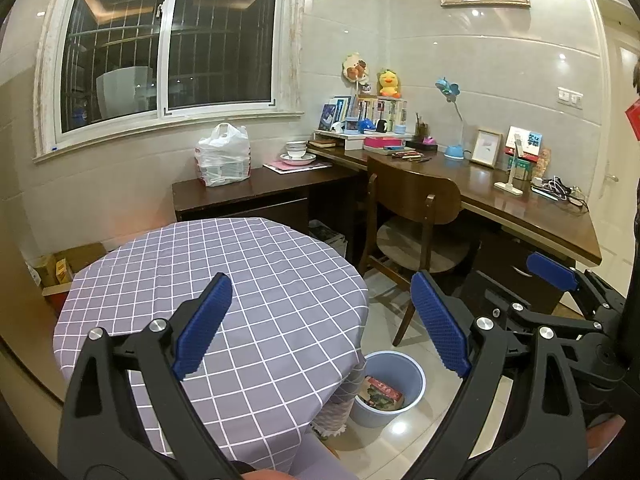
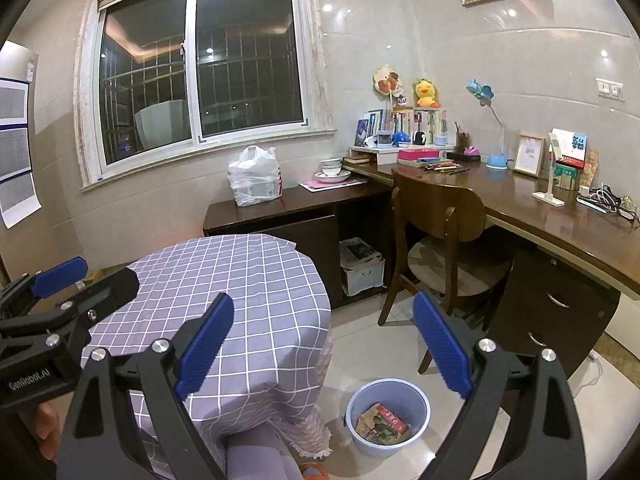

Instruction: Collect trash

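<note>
Both my black claws with blue ribbed pads, left [image 1: 320,320] and right [image 2: 324,340], gape empty above the grey checked tablecloth [image 1: 224,280], probably since the trash already sits in the pale blue plastic bin [image 2: 352,404] on the floor.

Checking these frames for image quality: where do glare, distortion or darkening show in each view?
Left wrist view: window frame bows with the fisheye, corners go black, lamp glare dots the wall tiles and desk. Right wrist view: same curved edges and dark corners, glare on the floor and tiles; bin and tablecloth stay sharp.
</note>
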